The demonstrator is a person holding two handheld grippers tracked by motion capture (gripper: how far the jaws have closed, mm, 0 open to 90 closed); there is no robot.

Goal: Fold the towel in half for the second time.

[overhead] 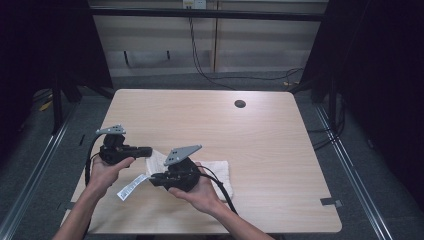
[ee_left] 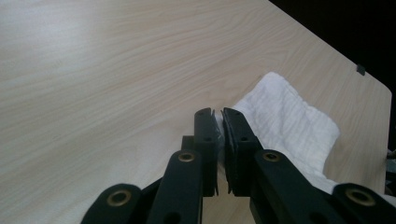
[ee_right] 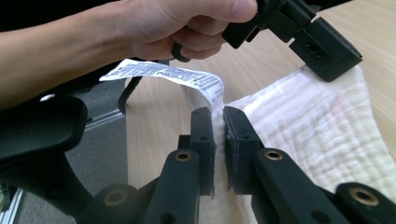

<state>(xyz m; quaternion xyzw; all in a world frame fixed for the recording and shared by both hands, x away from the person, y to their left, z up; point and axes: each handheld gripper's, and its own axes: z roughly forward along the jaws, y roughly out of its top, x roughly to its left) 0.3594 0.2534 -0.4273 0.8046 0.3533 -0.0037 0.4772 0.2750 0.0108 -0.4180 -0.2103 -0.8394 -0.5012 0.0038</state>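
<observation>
— Holding anything in those tongs?

— Yes, the white cloth (overhead: 220, 170). It lies on the table (overhead: 260, 135) close to the near edge, a little left of the middle, part of it flat on the wood and part lifted. My left gripper (ee_left: 219, 122) has its jaws pressed together on a thin edge of it; in the left gripper view the rest of the cloth spreads off to the right of the jaws.

— And the other one?

— My right gripper (ee_right: 218, 116) is clamped on the cloth too, right where the printed label (ee_right: 163, 74) is sewn on. The label curls up and away from the jaws toward my left hand (ee_right: 182, 23).

— How do the two sit against each other?

— Close, jaws pointing toward one another over the cloth. From the high view the left gripper (overhead: 145, 150) is just left of the cloth, the right gripper (overhead: 152, 177) sits over its left part, nearer me, and the label (overhead: 132, 187) hangs out toward the near left corner.

— What else is on the table?

— One dark round hole (overhead: 240, 104), near the far edge, well apart from the cloth.
</observation>
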